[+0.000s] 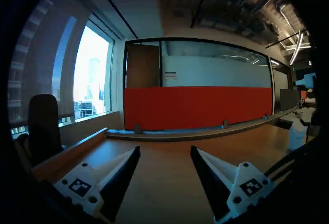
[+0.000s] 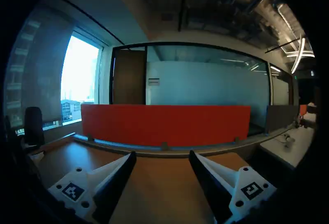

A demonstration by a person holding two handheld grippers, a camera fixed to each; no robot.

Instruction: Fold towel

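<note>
Plainly, left gripper [image 1: 164, 150] and right gripper [image 2: 162, 153] gape empty over the desk [image 1: 164, 187]. Left gripper view's right edge has a white bottle [image 1: 297, 132]

Smooth wood desk [image 1: 164, 191] w/ matt red divider [image 1: 197, 107], glossy glass wall [image 1: 214, 70], matt plastic left gripper [image 1: 165, 148]

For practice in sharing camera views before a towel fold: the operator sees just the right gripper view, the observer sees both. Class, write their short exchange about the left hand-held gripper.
Operator: Is the left hand-held gripper open?
Observer: Yes. The left hand-held gripper has its fingers apart, with bare wooden desk between them.
Operator: Is anything standing near it?
Observer: A white bottle stands upright at the far right of its view.
</note>
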